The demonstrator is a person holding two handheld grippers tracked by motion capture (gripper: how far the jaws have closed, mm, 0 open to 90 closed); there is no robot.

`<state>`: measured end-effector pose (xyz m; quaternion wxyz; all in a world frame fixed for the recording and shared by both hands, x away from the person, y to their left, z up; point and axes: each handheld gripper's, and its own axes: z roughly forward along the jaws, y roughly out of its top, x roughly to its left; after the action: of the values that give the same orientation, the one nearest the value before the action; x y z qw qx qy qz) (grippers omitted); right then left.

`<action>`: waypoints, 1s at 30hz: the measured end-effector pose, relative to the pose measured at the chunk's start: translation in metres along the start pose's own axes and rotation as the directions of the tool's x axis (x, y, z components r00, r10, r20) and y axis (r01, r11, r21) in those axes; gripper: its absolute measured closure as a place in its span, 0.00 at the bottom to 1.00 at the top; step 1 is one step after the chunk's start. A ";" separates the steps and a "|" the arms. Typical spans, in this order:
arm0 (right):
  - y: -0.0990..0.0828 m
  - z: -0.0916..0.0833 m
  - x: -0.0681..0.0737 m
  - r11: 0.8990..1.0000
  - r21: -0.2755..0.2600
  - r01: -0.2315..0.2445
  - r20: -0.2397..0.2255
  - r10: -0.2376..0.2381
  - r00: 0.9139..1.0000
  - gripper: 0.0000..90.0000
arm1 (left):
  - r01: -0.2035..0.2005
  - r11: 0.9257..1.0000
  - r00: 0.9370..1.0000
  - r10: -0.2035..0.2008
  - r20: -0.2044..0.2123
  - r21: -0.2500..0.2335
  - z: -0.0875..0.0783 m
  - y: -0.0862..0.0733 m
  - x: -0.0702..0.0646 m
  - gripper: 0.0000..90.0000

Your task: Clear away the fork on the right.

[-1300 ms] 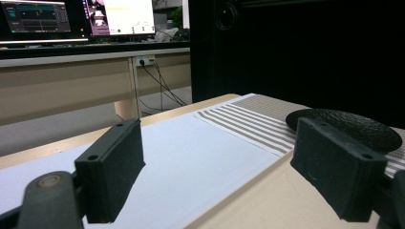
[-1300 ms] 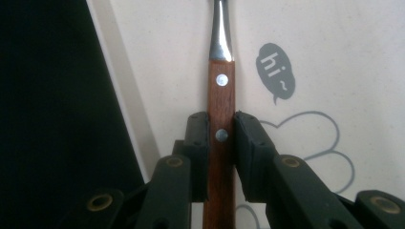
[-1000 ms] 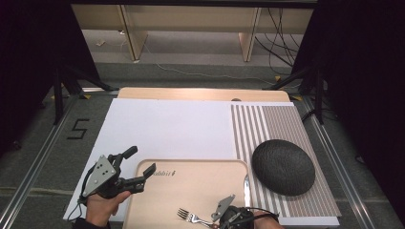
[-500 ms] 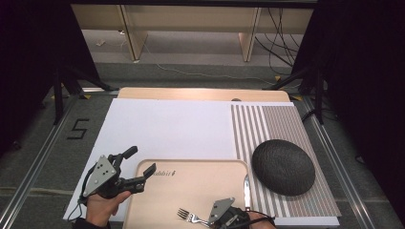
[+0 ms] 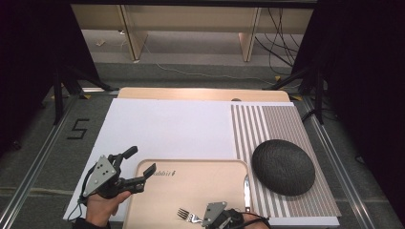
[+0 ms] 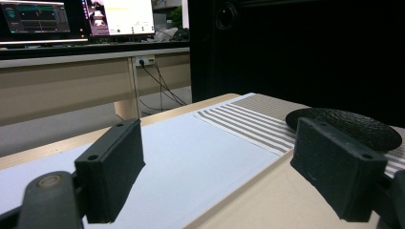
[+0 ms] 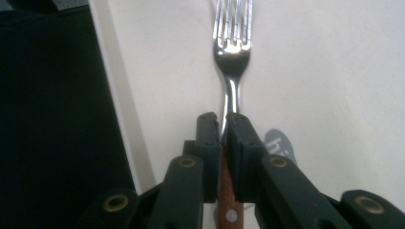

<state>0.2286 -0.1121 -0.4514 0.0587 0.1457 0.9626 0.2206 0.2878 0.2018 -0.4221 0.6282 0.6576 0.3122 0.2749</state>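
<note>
From left to right across the high view: the left gripper (image 5: 131, 168) hangs at about eight o'clock of the table, just off the left edge of the wooden tray (image 5: 157, 210), its jaws spread wide with nothing between them, as the left gripper view confirms. It looks best kept idle there. Toward six o'clock, at the tray's near edge, the fork (image 5: 187, 216) lies on the wood, and the right gripper (image 7: 222, 125) has just been closing its jaws, which now pinch the fork where the steel neck meets the wooden handle. To do this pick-up well, I would judge the grip should be held firm and the lift made straight up, keeping the fork level so it does not pivot between the pads. In the high view its long axis runs nearly crosswise, tines toward ten o'clock and handle toward four. The knife (image 5: 247, 193) lies along the tray's right edge, and the dark plate (image 5: 283, 167) sits at three o'clock on the striped mat (image 5: 267, 124).
</note>
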 end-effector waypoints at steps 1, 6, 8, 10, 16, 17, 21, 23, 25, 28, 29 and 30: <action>0.001 0.001 0.001 1.000 0.003 0.004 0.005 -0.004 1.000 0.98 | 0.001 1.000 1.000 -0.001 0.000 -0.001 0.000 0.000 0.000 0.19; 0.002 0.008 0.002 0.999 0.025 0.028 0.002 -0.028 1.000 1.00 | 0.001 1.000 1.000 -0.001 0.000 0.000 0.000 0.000 0.000 0.19; 0.003 0.010 0.002 0.999 0.025 0.032 0.003 -0.032 0.999 1.00 | 0.001 1.000 1.000 -0.001 0.001 0.000 0.000 0.000 0.000 0.19; 0.004 0.011 0.003 0.999 0.032 0.030 0.000 -0.030 1.000 1.00 | 0.002 1.000 1.000 -0.002 0.001 -0.002 0.000 0.000 0.000 0.19; 0.006 0.014 0.000 0.999 0.041 0.002 0.036 -0.003 0.999 1.00 | 0.000 1.000 1.000 0.000 0.001 -0.001 0.000 0.000 0.000 0.19; 0.006 0.014 -0.002 0.999 0.038 -0.007 0.049 0.005 0.999 1.00 | 0.001 1.000 1.000 -0.001 0.001 -0.001 0.000 0.000 0.000 0.19; 0.004 0.014 -0.007 0.999 0.036 -0.032 0.074 0.030 0.997 1.00 | 0.002 1.000 1.000 -0.002 0.000 -0.001 0.000 0.000 0.000 0.19; 0.004 0.014 -0.010 0.999 0.036 -0.037 0.085 0.034 0.996 1.00 | 0.002 1.000 1.000 -0.002 0.001 -0.002 0.000 0.000 0.000 0.19; 0.002 0.013 -0.013 0.998 0.039 -0.043 0.090 0.039 0.995 1.00 | 0.002 1.000 1.000 -0.002 0.001 -0.003 0.000 0.000 0.001 0.19; 0.000 0.012 -0.017 0.998 0.040 -0.051 0.101 0.047 0.994 1.00 | 0.002 1.000 1.000 -0.002 0.002 -0.003 -0.001 0.000 0.001 0.19; -0.001 0.012 -0.019 0.997 0.042 -0.058 0.106 0.054 0.993 1.00 | 0.003 1.000 1.000 -0.003 0.002 -0.003 -0.001 0.000 0.001 0.19; -0.001 0.012 -0.021 0.997 0.041 -0.063 0.110 0.058 0.992 1.00 | 0.002 1.000 1.000 -0.002 0.002 -0.004 -0.001 0.000 0.001 0.19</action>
<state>0.2499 -0.1149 -0.4615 0.1013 0.1877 0.9578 0.1925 0.2877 0.2025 -0.4218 0.6300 0.6564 0.3117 0.2740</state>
